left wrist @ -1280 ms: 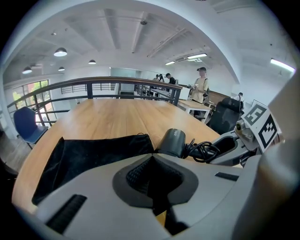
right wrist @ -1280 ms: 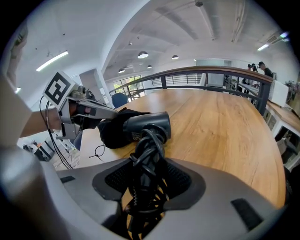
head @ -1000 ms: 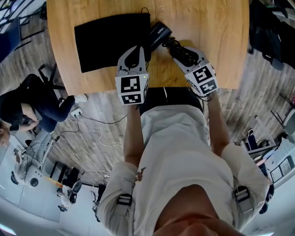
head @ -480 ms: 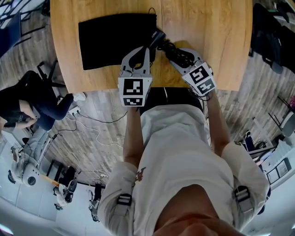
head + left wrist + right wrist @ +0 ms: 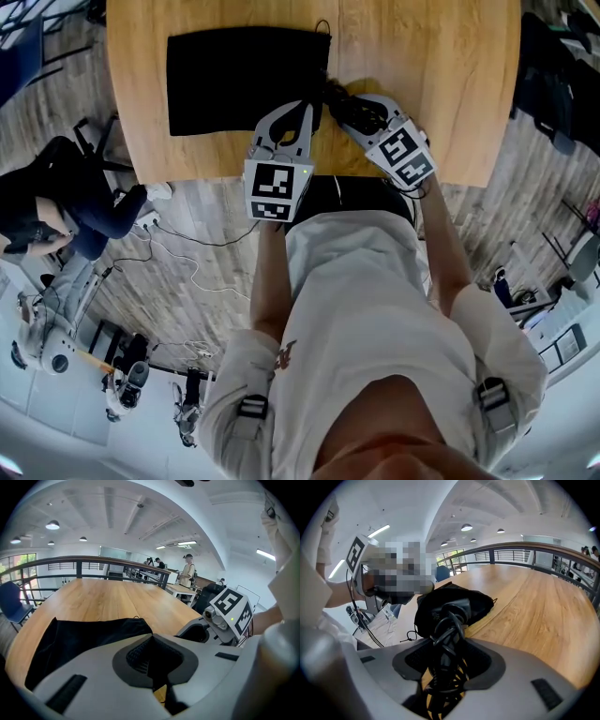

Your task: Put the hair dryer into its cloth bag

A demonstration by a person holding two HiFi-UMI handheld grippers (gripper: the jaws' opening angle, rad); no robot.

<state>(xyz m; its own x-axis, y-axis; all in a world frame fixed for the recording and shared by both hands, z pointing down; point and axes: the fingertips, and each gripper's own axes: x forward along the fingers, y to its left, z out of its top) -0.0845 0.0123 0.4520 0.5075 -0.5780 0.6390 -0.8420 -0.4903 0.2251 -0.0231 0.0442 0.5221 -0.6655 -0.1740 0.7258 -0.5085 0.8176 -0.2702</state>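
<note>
Task part done. Bag (image 5: 234,80) lies flat on table (image 5: 431,56), mouth toward the 2 grippers. Left gripper (image 5: 305,117) has its jaws pinched together on the bag's mouth edge, as best I can read it. Right gripper (image 5: 447,665) is clamped on the dryer (image 5: 457,607) at its handle and bundled cord (image 5: 440,644). The dryer's nose is in the bag's mouth; the rest, with the cord, is outside. Left to do: push it fully in, then let go.
</note>
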